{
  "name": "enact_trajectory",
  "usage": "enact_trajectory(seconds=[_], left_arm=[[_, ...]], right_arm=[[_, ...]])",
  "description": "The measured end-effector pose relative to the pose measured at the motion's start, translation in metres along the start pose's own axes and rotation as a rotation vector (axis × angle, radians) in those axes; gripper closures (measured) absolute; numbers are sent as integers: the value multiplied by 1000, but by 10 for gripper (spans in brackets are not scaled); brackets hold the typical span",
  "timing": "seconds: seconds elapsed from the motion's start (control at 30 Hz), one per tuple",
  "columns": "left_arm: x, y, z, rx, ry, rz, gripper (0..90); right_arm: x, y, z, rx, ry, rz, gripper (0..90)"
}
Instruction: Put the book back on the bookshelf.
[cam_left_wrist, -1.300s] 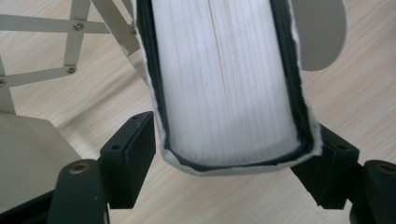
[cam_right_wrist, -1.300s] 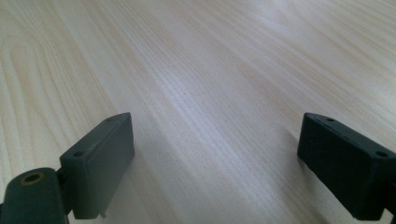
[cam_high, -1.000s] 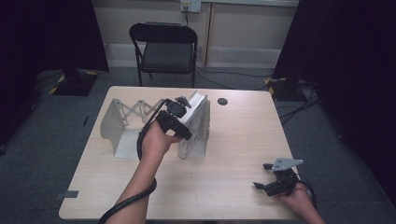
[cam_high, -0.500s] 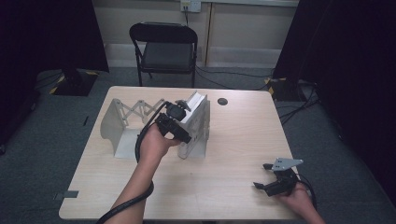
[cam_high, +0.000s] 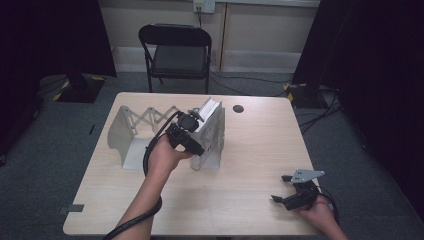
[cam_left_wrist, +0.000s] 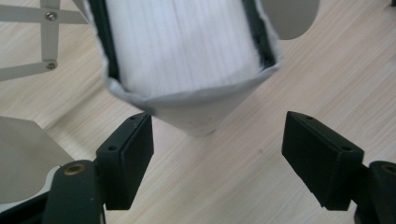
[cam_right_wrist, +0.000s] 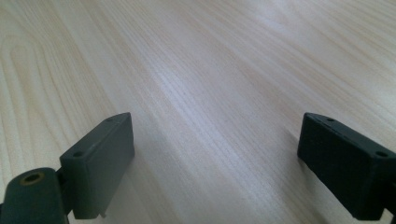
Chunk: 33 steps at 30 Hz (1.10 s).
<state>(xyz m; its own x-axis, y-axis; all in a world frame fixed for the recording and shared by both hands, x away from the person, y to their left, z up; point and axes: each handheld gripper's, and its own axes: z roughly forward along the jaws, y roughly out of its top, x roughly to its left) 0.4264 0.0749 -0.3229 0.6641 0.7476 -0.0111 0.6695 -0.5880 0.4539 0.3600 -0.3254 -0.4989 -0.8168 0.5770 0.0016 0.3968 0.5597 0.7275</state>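
The left gripper (cam_left_wrist: 217, 161) is hovering with its jaws apart just short of the book (cam_left_wrist: 187, 56), which is standing in the metal bookend rack (cam_high: 125, 135) on the table (cam_high: 250, 165); the right gripper (cam_high: 292, 192) is resting wide open near the table's front edge

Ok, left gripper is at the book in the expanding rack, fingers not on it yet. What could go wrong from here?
1. The book leans in the rack with nothing pressing on it; a nudge from the left gripper might tip it.
2. One left finger sits close to the book's lower corner, so closing now may catch only that corner and slip.
3. The right gripper rests open far off, too distant to steady the rack.
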Motion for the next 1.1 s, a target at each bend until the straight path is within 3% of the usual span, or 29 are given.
enact_trajectory(seconds=[0.37,0.47,0.53,0.83,1.1], left_arm=[[-1,4,0,-4,23,-8,309],[-2,6,-1,13,57,-8,435],[-1,7,-2,10,51,-13,514],[-12,12,-1,20,62,-9,532],[-13,15,-2,32,36,-70,536]], right_arm=[[0,0,0,0,0,1,102],[0,0,0,0,0,1,102],[0,0,0,0,0,1,102],[0,0,0,-1,0,1,102],[0,0,0,-1,1,1,102]])
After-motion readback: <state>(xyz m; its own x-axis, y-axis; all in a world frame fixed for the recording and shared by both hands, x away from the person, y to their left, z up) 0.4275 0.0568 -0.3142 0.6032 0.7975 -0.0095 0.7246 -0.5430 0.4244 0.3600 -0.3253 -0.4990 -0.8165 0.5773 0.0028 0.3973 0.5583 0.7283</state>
